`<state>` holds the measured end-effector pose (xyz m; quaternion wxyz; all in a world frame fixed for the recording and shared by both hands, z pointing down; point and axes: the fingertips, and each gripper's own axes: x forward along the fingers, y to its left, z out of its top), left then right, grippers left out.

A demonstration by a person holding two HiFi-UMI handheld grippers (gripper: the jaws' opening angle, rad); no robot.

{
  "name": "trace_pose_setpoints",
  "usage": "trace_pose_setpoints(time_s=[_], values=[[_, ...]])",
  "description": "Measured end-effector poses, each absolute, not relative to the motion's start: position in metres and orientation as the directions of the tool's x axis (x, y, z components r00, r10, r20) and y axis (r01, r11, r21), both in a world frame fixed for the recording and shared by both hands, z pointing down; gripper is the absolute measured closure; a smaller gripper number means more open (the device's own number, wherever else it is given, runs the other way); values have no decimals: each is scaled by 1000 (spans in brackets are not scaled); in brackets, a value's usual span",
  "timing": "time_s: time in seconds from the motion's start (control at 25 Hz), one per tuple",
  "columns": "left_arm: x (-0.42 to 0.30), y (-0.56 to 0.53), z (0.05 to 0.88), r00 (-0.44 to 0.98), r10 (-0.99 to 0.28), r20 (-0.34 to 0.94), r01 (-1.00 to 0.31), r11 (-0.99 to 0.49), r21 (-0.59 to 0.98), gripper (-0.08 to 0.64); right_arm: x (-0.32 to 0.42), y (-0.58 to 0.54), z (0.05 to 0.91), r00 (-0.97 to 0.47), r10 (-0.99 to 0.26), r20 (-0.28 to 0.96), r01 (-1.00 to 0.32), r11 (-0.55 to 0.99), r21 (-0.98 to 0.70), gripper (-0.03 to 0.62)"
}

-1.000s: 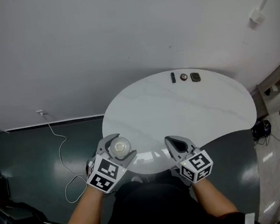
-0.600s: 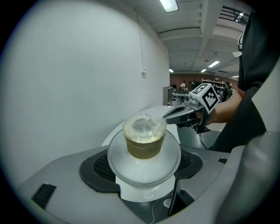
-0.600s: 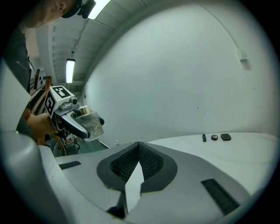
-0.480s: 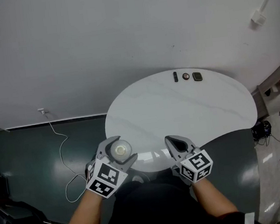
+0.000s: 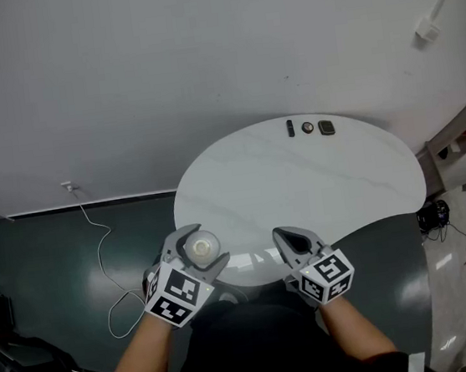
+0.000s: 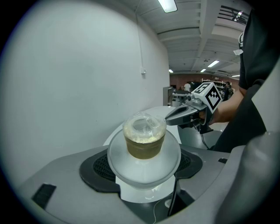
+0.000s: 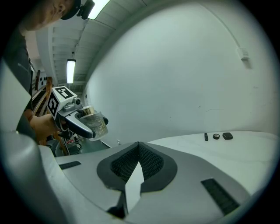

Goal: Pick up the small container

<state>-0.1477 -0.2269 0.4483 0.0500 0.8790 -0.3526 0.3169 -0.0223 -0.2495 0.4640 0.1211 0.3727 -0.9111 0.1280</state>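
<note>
Between left gripper (image 5: pixel 201 245) jaws: clear round container (image 6: pixel 144 141).

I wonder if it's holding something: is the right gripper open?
Shut: the right gripper has its jaws together, nothing between.

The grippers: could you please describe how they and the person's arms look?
Both the left gripper and right gripper are grey plastic, with curved jaws lined in black ribbed pads, and each carries a white cube of black square markers. The forearms are unsleeved; the top is black.
</note>
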Motion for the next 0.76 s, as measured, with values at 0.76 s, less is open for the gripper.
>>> trace_pose_setpoints(time_s=[0.76], values=[[-143, -232, 448, 553, -585, 593, -646, -751, -139, 219, -24, -248, 464, -704, -629, 330, -695, 705, -139, 595]])
